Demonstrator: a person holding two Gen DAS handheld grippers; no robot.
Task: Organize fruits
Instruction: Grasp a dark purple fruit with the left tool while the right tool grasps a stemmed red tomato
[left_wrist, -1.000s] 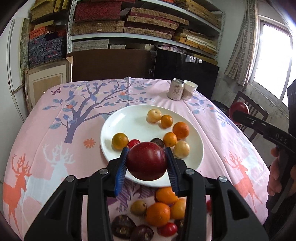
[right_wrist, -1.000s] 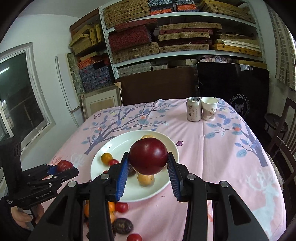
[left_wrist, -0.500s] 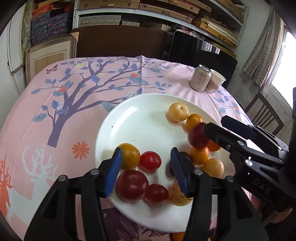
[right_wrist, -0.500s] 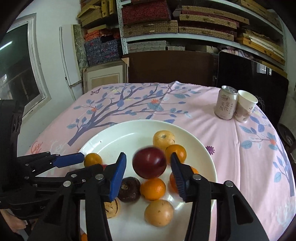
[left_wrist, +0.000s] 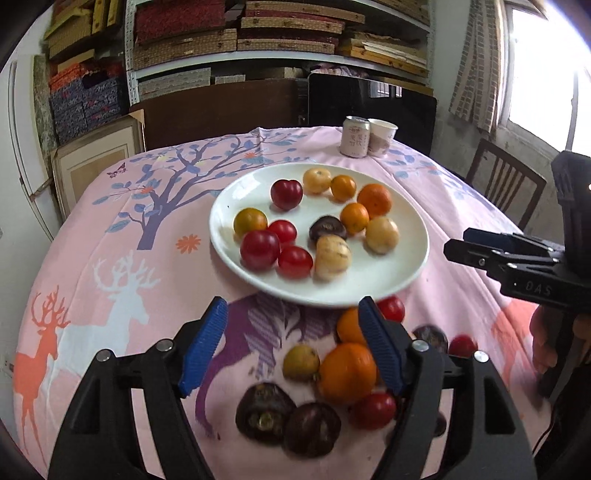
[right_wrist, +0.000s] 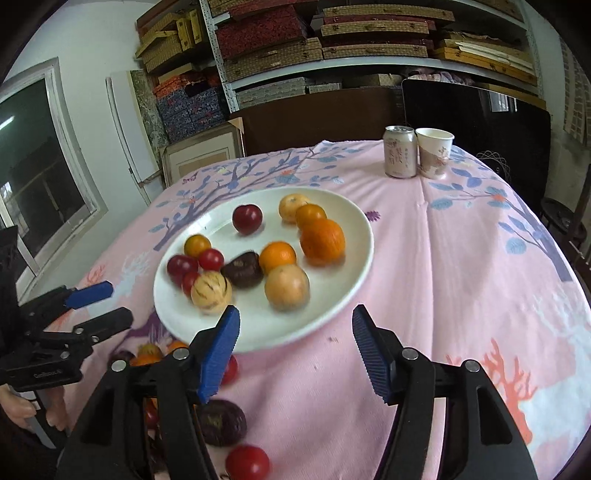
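Both grippers empty above the fruit.
Left gripper (left_wrist: 291, 345) fingers opening over loose fruit (left_wrist: 347, 373) on the pink-clothed bench (left_wrist: 110, 258); round white plate (right_wrist: 354, 269) holds the rest; right gripper (right_wrist: 295, 350) fingers opening, nothing between.

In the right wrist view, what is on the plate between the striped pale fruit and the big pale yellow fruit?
A dark purple fruit sits between them on the white plate, slightly farther back.
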